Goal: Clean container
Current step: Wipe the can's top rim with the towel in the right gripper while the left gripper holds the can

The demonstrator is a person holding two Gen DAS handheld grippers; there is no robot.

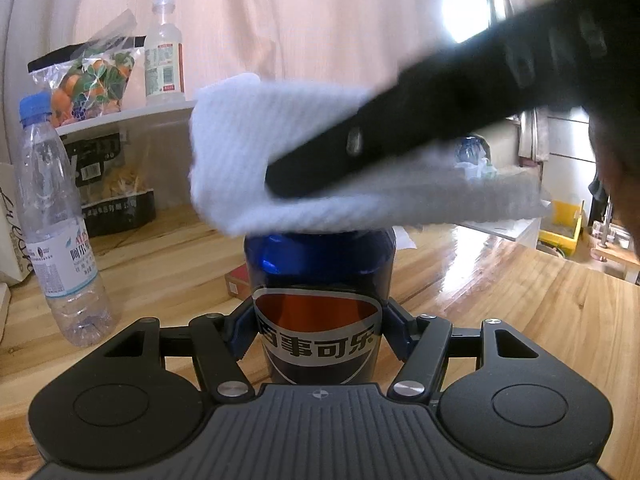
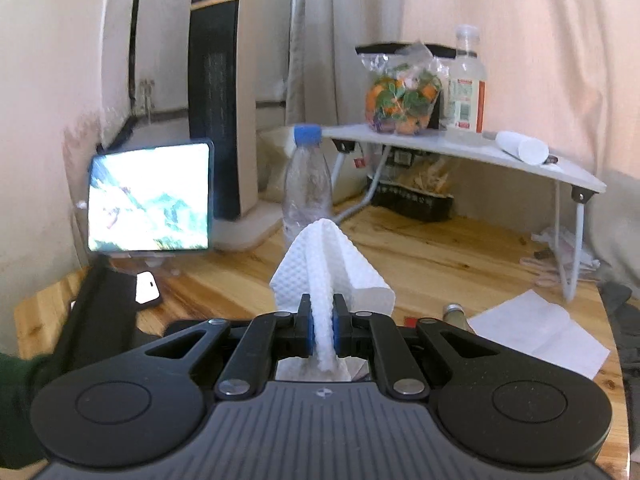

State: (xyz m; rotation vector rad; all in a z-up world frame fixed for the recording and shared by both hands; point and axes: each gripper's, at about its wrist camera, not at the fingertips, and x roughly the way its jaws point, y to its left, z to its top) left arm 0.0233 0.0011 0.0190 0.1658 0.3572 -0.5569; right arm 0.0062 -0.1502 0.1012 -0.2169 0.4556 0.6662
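The left gripper (image 1: 320, 336) has its jaws clenched on the blue can (image 1: 320, 276), upright above the surface (image 1: 500, 312). The right gripper (image 2: 320, 324) grasps the paper towel (image 1: 256, 152), which rests on the can's top. Judgement: wiping under way; sides probably remain.

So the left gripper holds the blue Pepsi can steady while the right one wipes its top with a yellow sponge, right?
Not quite: the right gripper pinches a white paper towel, not a yellow sponge, as both wrist views show. The left gripper does hold the blue Pepsi can.
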